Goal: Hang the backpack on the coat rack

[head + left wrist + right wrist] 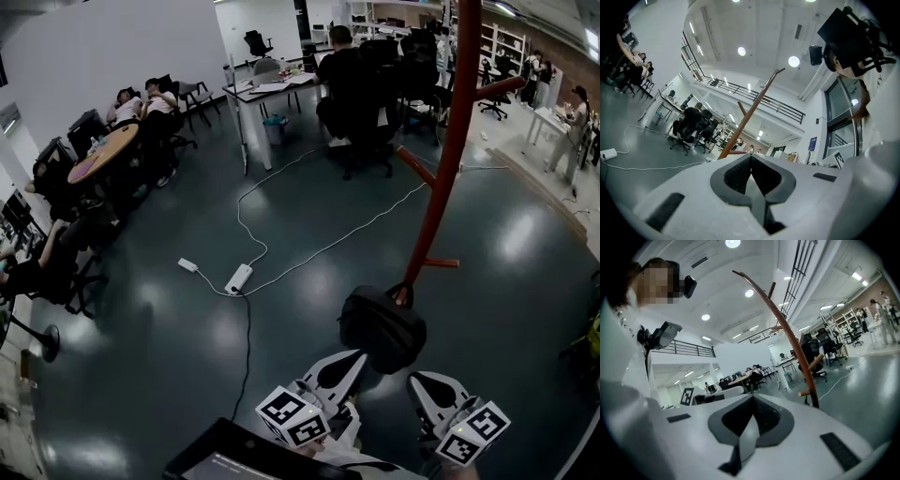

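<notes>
The black fabric backpack [382, 328] hung on a reddish wooden coat rack [450, 159], with a white power strip [239, 278] nearby. The left gripper [751, 159] and right gripper [753, 398] were pressed together, empty.

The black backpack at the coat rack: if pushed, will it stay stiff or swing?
The backpack looks soft and rounded, so it would probably dent. It seems to hang by its top from the coat rack, so a push would likely swing it.

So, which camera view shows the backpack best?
The head view: the black backpack hangs in plain sight low on the coat rack, just ahead of both claws. The left gripper view and the right gripper view show only the rack, no backpack.
</notes>
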